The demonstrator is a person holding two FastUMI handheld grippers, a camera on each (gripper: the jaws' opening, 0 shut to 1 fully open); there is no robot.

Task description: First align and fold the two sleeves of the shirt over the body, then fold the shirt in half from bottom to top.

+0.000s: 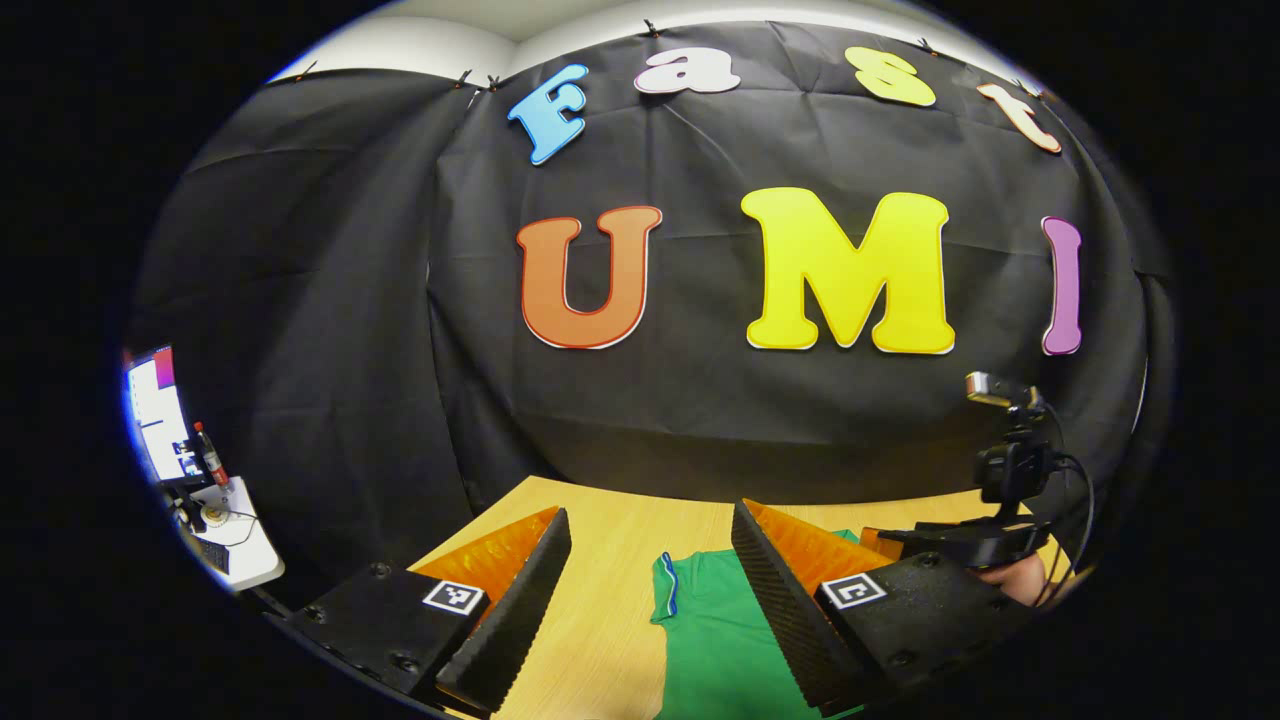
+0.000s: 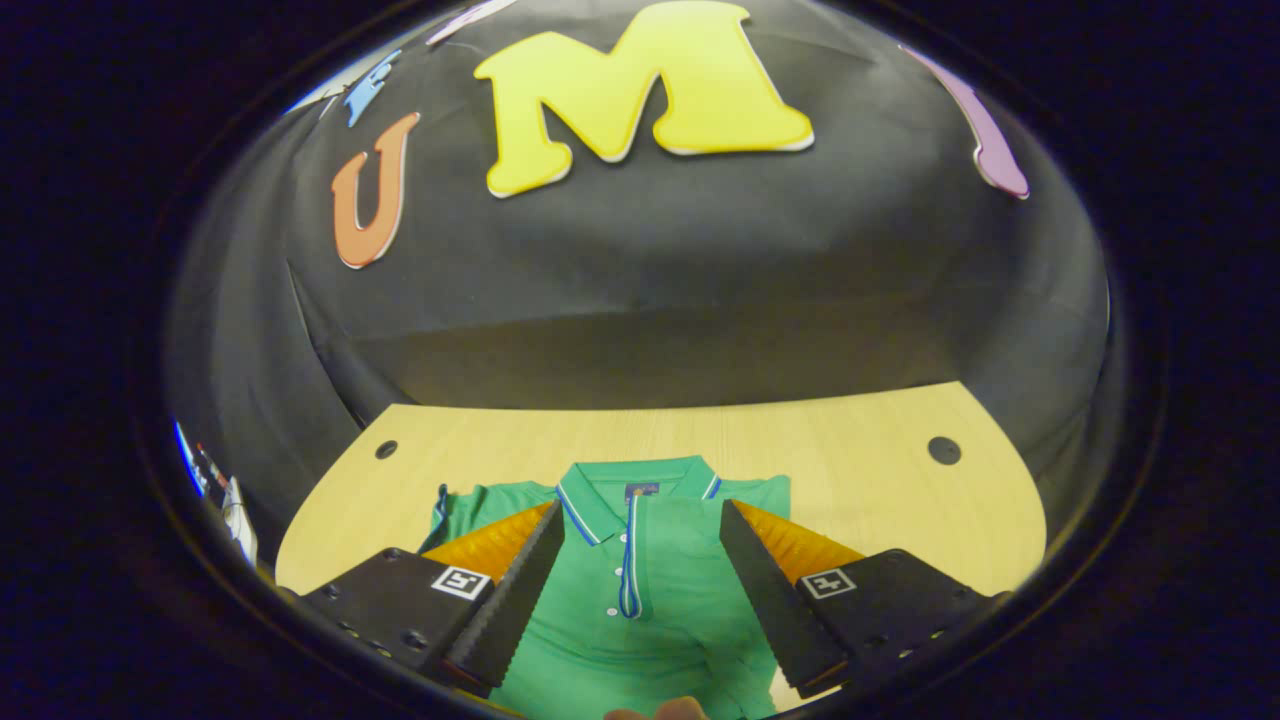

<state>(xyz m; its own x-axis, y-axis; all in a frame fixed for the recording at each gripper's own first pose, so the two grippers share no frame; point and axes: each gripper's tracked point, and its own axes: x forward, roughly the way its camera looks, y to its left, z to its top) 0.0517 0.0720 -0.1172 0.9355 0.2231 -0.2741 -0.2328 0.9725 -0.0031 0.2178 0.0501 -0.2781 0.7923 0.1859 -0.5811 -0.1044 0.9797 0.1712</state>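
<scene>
A green polo shirt (image 2: 640, 620) lies flat, front up, on the wooden table (image 2: 860, 470), with its collar (image 2: 630, 485) towards the far wall and a blue-and-white placket down the middle. My right gripper (image 2: 640, 510) hovers open over the chest, one finger on each side of the placket. One sleeve (image 2: 445, 515) spreads out to the left in the right gripper view. My left gripper (image 1: 650, 512) stands open above the table, with a striped sleeve edge (image 1: 666, 588) between its fingers. The right gripper (image 1: 900, 538), held by a hand (image 1: 1015, 580), shows at the right of the left gripper view.
Two round cable holes (image 2: 386, 449) (image 2: 943, 449) mark the table's far corners. A white side desk (image 1: 235, 545) with a lit monitor (image 1: 155, 410) and a small bottle (image 1: 210, 455) stands off to the left. Black cloth closes in the table's far edge.
</scene>
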